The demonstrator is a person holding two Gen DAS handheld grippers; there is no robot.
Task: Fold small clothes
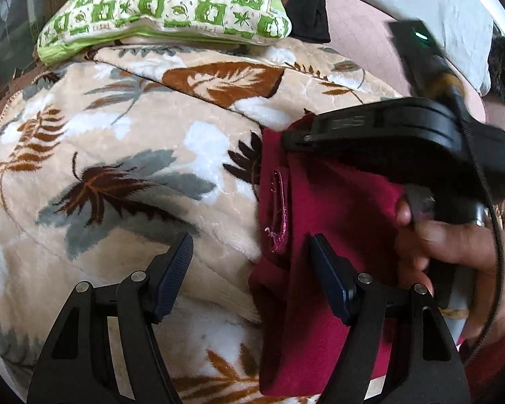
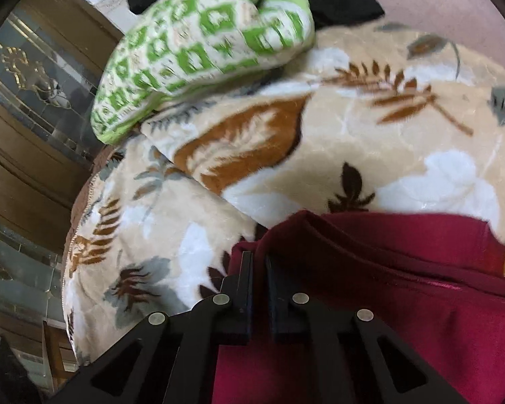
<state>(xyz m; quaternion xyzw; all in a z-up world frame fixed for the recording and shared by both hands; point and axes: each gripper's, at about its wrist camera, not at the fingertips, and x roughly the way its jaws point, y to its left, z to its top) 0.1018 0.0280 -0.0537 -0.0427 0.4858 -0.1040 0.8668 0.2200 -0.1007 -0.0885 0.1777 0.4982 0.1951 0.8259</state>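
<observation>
The maroon garment (image 1: 336, 202) is lying soft and limp on the leaf-print blanket (image 1: 118, 168), lower right. Right tongs (image 2: 259, 269) are pinching its edge; left tongs (image 1: 249, 262) are hanging spread.

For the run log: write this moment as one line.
step: fold | left gripper: open, over garment edge | right gripper: shut at garment fold | surface: blanket
</observation>
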